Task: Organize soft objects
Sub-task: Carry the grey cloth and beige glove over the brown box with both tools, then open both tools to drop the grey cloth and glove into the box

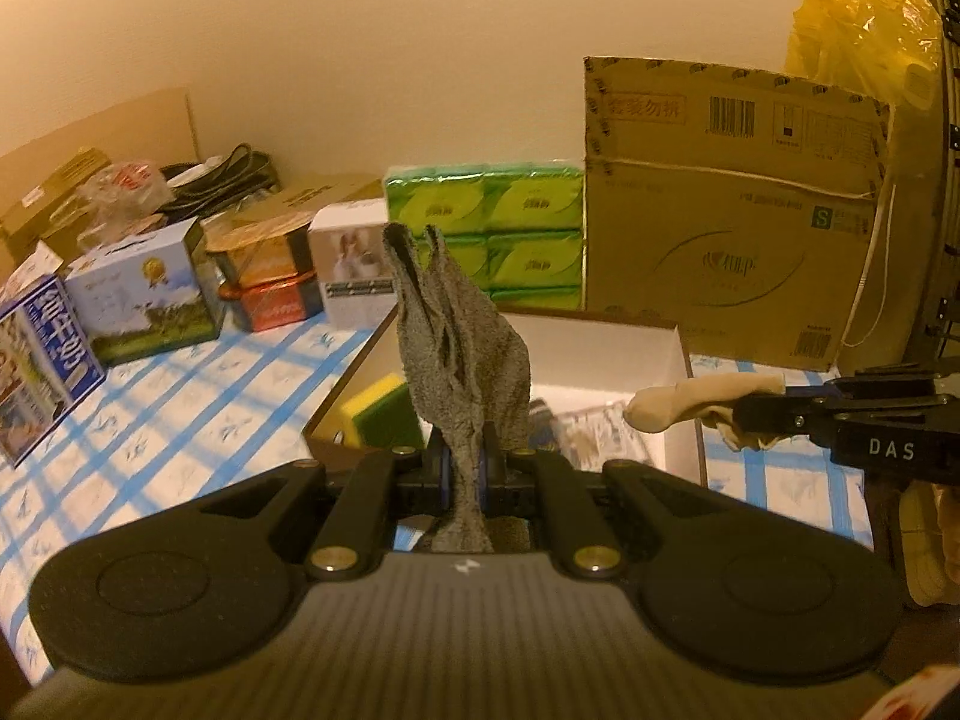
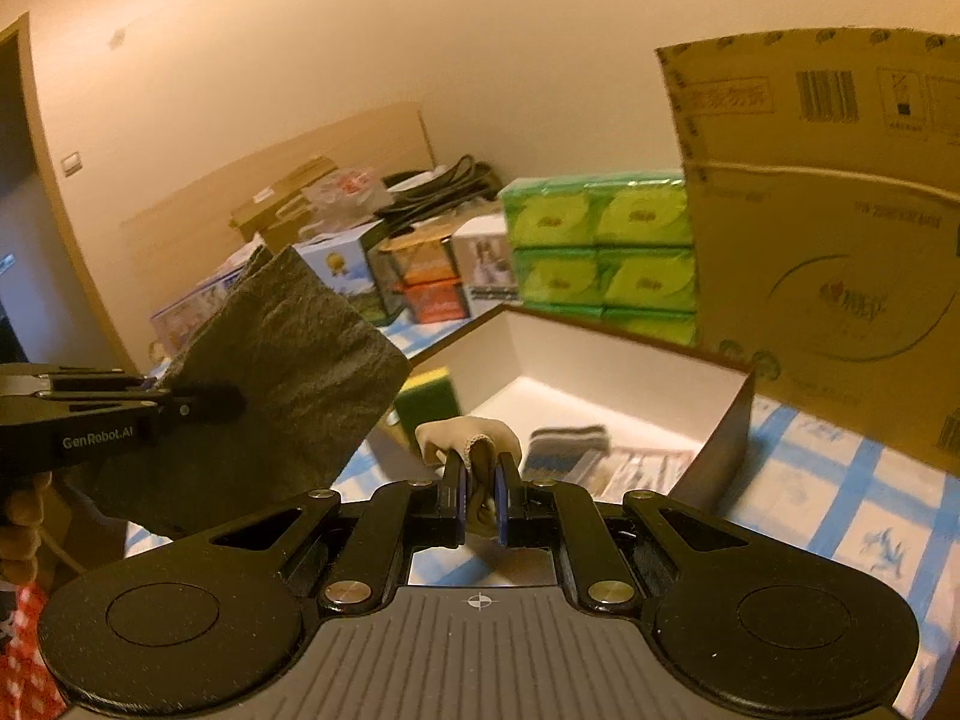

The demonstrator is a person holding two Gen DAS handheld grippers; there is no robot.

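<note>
Left gripper (image 1: 467,468): jaws clamped tight on the narrow end of the grey knitted cloth (image 1: 465,354), which stands up from the pads, held in the air at the near edge of the open white-lined cardboard box (image 1: 684,360).
Right gripper (image 2: 478,495): jaws nearly together, pinching a bunched beige stocking-like fabric piece (image 2: 468,435), also in the air near the box's front rim.
Cloth axis: long axis runs from the pads toward 12 o'clock in the left wrist view, its free end fanning out and splitting into two points at the top (in the right view it shows as a broad flat sheet).
Beige piece axis: in the left view it lies along 3 to 9 o'clock, rounded tip toward 9.
Box contents: yellow-and-green sponge (image 1: 381,414) at the left corner, a folded striped grey item (image 2: 567,441) and clear wrapping further right.
Risk, cloth: only a thin gathered end is gripped, so it may slip, or flop and drape over the rim instead of inside.
Risk, collision: both tools converge on one box and could snag each other's fabric.
</note>
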